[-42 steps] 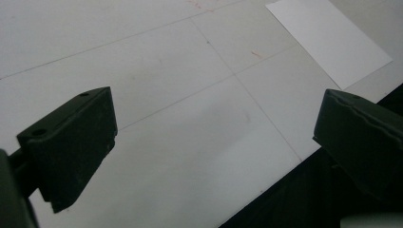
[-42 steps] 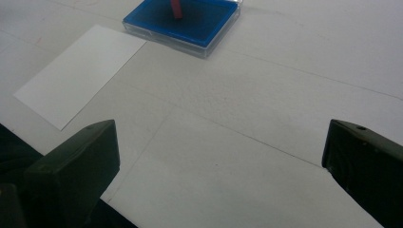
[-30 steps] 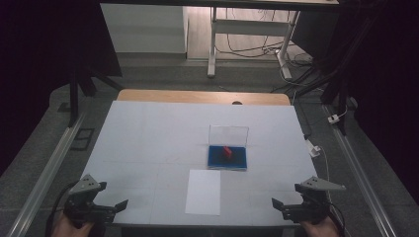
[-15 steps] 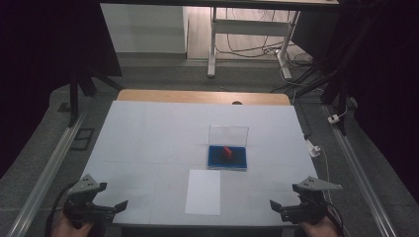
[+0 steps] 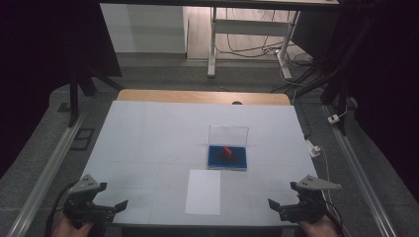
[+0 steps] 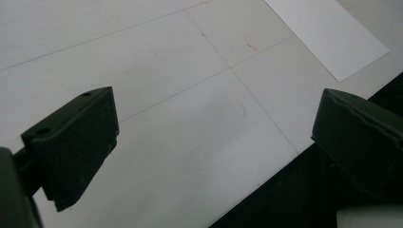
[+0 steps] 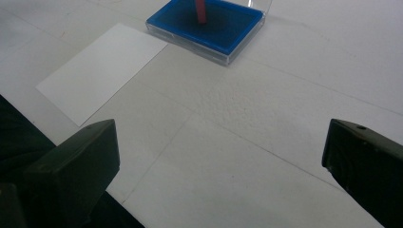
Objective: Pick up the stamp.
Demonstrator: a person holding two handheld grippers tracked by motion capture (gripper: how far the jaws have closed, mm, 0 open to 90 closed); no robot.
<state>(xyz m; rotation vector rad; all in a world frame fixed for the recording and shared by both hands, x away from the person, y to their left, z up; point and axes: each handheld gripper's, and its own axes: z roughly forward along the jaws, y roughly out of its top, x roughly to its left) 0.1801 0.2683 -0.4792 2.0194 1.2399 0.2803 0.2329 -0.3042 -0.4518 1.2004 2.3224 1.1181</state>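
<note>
White table (image 5: 148,138): left gripper (image 6: 214,137) and right gripper (image 7: 223,161) fingers spread wide, holding nothing.

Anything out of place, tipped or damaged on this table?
Nothing stands out. The clear box sits square with its lid up, a red piece inside; the white sheet lies flat beside it, unspilled and untouched.

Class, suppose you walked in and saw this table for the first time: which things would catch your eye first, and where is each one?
The eye goes first to the clear box near the middle of the white table, its lid standing open over a blue tray with a small red piece upright in it. Just in front of it, slightly left, lies a white sheet. The left gripper and right gripper wait at the near corners, jaws open and empty.
</note>
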